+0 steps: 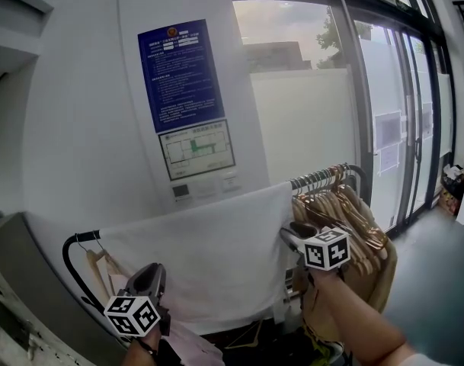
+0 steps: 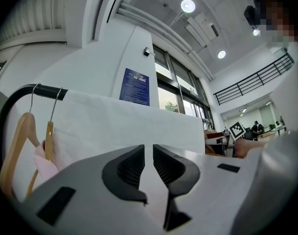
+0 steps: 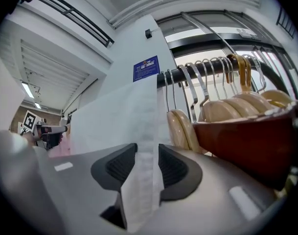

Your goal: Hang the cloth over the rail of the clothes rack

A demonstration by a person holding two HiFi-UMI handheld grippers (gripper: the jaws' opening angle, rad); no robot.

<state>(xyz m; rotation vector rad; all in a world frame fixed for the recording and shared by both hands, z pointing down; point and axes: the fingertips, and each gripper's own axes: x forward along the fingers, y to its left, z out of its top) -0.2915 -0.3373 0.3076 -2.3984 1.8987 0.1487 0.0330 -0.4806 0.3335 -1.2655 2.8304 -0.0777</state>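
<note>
White cloth [image 1: 205,254] draped over black rail [image 1: 79,238], spread flat between lone wooden hanger [image 1: 100,259] at left end and bunch of wooden hangers [image 1: 346,216] at right. Jaws of left gripper [image 2: 148,166] narrow, pinching cloth at lower left part. Jaws of right gripper [image 3: 148,164] wide; cloth's right edge runs between pads [image 3: 174,169], not clamped.

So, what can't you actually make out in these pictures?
Rail: its middle is covered by the white cloth, head view.
Blue notice: print too small in every view.
Wooden hangers: their count, bunched and overlapping, head view.
Rack's feet: cut off by the head view's bottom edge.
</note>
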